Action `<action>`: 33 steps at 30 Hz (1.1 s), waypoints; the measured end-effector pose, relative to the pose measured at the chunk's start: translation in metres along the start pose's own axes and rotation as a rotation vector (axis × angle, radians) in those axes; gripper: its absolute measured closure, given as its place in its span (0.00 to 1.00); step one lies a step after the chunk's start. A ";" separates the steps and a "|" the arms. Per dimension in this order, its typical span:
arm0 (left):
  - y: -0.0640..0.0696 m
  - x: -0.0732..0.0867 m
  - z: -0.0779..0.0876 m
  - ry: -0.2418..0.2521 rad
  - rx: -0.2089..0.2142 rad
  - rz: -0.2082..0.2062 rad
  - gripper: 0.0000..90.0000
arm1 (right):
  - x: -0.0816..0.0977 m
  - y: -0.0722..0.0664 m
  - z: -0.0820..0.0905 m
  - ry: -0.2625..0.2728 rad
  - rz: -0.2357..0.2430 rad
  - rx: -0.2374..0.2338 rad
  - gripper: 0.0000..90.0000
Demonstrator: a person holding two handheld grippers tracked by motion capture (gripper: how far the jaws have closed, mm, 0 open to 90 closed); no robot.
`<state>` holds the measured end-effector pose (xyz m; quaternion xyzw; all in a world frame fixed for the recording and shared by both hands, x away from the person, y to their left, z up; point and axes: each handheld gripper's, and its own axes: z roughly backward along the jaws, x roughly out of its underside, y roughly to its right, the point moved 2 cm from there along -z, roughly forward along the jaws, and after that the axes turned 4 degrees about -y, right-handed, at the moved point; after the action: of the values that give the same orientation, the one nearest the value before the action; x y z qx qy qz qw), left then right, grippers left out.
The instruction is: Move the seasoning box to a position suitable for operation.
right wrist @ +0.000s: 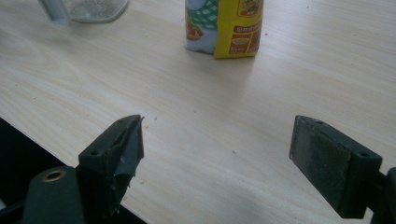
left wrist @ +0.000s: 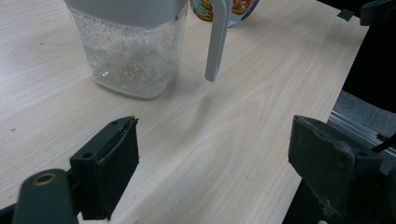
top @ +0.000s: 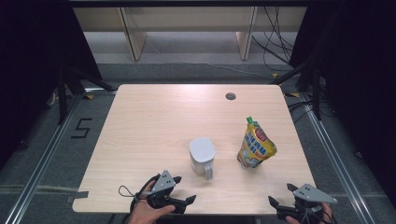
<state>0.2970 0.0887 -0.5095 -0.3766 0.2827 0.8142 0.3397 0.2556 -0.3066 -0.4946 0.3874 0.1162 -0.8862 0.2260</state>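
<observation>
On the surface [top: 154, 116] a lidded pitcher [top: 202, 156] stands a little right of the middle, toward the person's edge, with its handle [top: 209, 169] on the side facing the person. A pouch [top: 256, 143] stands upright to the right of the pitcher, apart from it and slightly farther back. A cable hole [top: 230, 96] sits in the surface near the far edge, behind both. The left gripper [top: 180, 190] lies at the near edge, in front of and left of the pitcher. The right gripper [top: 281, 194] is at the near right corner, in front of the pouch. A shelf unit [top: 187, 28] stands on the floor beyond the far edge
</observation>
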 end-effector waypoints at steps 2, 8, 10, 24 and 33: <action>0.000 -0.001 0.000 0.000 0.001 0.011 0.18 | 0.000 0.000 0.000 -0.001 0.002 -0.002 0.20; 0.002 -0.002 -0.002 -0.014 0.018 0.004 0.18 | 0.000 0.000 -0.001 0.001 0.009 0.000 0.20; 0.002 -0.003 -0.002 -0.014 0.010 -0.004 0.21 | 0.000 -0.001 -0.002 -0.005 0.002 -0.006 0.20; 0.014 -0.025 -0.032 0.023 0.000 -0.019 0.38 | 0.001 -0.003 -0.003 -0.016 -0.023 -0.012 0.20; 0.008 -0.029 -0.058 0.007 -0.018 0.011 0.50 | 0.001 -0.002 -0.005 -0.017 -0.008 -0.021 0.20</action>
<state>0.3298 0.0325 -0.5167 -0.3809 0.2786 0.8173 0.3308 0.2570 -0.3038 -0.4986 0.3772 0.1251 -0.8890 0.2273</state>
